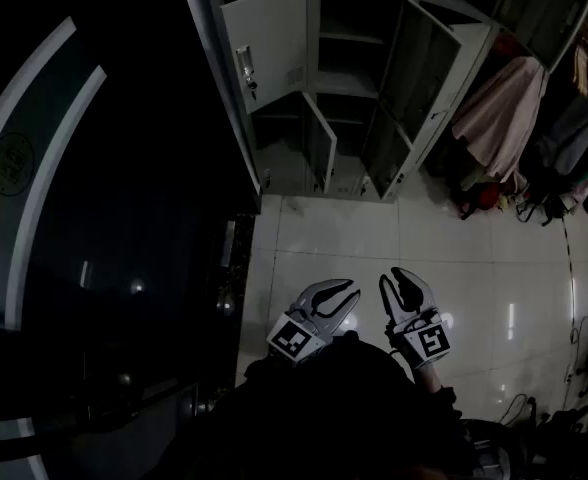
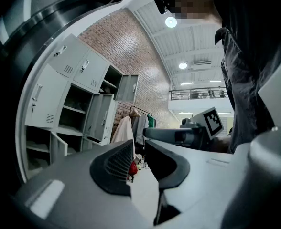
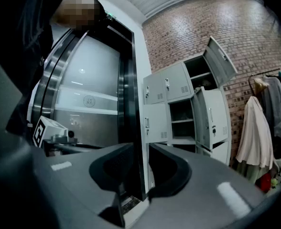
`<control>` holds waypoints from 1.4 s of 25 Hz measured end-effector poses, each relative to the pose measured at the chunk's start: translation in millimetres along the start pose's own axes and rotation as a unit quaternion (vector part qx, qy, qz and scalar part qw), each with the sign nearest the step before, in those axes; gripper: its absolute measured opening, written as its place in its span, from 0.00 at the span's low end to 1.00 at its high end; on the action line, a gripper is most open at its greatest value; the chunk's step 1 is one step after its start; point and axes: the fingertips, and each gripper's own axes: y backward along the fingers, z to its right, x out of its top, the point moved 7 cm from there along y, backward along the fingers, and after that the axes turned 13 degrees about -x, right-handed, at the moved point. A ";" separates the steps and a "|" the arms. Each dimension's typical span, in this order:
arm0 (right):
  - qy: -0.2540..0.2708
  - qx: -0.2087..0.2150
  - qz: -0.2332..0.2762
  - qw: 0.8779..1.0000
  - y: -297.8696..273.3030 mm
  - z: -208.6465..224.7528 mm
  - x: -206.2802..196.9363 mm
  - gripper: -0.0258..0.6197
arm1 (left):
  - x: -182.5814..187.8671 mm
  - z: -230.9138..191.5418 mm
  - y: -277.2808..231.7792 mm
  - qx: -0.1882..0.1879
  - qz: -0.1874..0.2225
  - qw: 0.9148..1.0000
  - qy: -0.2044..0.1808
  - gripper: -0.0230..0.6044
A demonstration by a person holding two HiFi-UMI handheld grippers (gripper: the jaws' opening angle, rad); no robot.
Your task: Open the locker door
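Several upright locker doors [image 3: 217, 118] stand swung outward

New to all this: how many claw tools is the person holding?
2: the left gripper at lower centre, and the right gripper just to its right. None seems hidden.

No word or number can be read. A round emblem [image 3: 89, 100] on the glass panel [image 3: 95, 68] holds print too small to make out. The left hand-held gripper [image 1: 351, 300] and the right hand-held gripper [image 1: 394, 282] each bear a square marker [image 1: 292, 339], a black-and-white pattern without letters.
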 end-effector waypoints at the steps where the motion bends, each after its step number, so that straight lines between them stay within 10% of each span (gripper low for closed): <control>1: 0.003 -0.004 0.005 1.000 -11.4 -2.9 5.6 0.18 | -0.4 -4.7 12.0 0.005 0.000 1.000 0.008 0.17; 18: 0.109 0.016 0.116 0.987 -394.3 75.3 275.5 0.18 | -4.5 -88.1 138.9 0.156 0.060 0.984 0.057 0.27; 35: 0.175 0.007 0.223 0.959 -626.6 117.1 453.0 0.16 | 69.7 -329.1 -2.5 0.094 0.079 0.992 -0.024 0.27</control>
